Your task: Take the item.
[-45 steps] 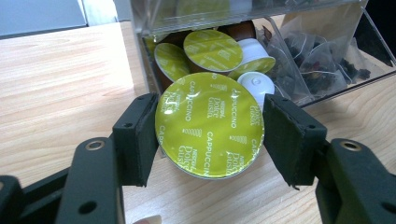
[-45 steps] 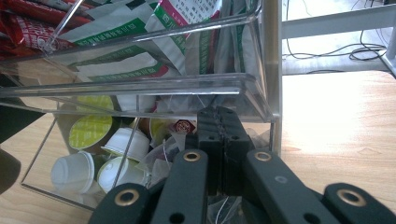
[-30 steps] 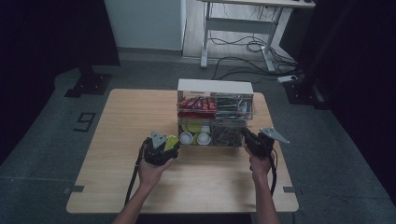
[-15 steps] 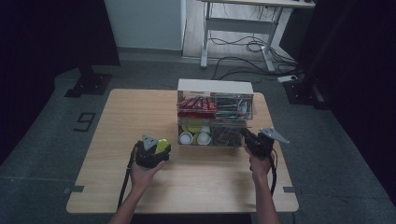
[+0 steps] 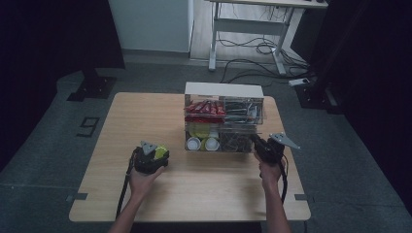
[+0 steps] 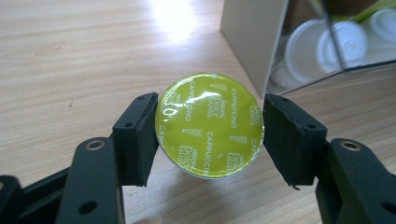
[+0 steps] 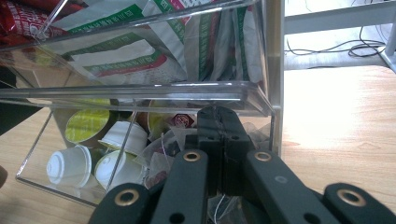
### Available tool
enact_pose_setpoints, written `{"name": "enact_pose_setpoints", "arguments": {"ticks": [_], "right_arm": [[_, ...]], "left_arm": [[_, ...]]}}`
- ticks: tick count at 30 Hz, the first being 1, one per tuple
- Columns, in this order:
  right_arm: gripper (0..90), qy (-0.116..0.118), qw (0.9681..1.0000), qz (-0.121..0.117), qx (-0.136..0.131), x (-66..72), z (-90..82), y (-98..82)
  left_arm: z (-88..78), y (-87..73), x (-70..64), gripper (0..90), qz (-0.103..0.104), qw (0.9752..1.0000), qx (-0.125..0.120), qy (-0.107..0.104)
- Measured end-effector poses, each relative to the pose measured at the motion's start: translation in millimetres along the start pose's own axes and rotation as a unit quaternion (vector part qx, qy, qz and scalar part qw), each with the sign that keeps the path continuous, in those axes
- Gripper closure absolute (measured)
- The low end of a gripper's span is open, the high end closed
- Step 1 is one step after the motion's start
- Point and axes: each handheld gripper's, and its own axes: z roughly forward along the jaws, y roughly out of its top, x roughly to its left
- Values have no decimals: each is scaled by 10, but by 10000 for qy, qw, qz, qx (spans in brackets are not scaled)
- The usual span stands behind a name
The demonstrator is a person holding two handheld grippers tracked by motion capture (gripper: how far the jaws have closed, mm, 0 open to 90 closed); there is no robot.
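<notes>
The round yellow-green foil-lidded coffee capsule (image 6: 209, 125) carries white print that repeats "CAPPUCCINO" and "Dolce Gusto" in rows. In the left gripper view it sits clamped between the two black pads of the left gripper (image 6: 209, 135), one pad pressing at its 9 o'clock edge and the other at 3 o'clock, lid facing the camera, over bare wood. In the high view the left gripper (image 5: 151, 158) with the capsule (image 5: 160, 152) is at 8 o'clock from the clear acrylic two-tier organiser (image 5: 224, 122), near it but apart.

The right gripper (image 7: 218, 135) has its jaws pressed together with nothing seen between them; its tip stands at the open front of the organiser's lower tier, at the right-hand compartment. In the high view it (image 5: 256, 141) sits at the organiser's 5 o'clock corner.

The upper tier holds white sachets with green and red bands (image 7: 140, 51) whose print is too small to read, and red packets (image 5: 204, 108). The lower tier holds white plastic capsules (image 7: 70, 165).

The surface is a light wooden table (image 5: 145, 116) on a grey floor (image 5: 43, 145), where a "9" (image 5: 88, 126) is marked at the table's 9 o'clock. Beyond, at 12 o'clock, a white-legged desk (image 5: 252, 19) stands over loose black cables (image 5: 252, 51).
</notes>
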Motion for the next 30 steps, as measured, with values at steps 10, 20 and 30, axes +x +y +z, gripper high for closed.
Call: {"name": "enact_pose_setpoints", "arguments": {"ticks": [10,20,30], "right_arm": [[888,0,10000,-5,3,-2,-3,0],[888,2,10000,3,-4,-10,-7,2],[887,-3,10000,-7,-10,-8,-8,1]], "left_arm": [[81,-54,8,383,29,9997,216,121],[160,-123,-7,375,-12,9990,407,167],[96,-82,6,265,-72,9996,257,22]]}}
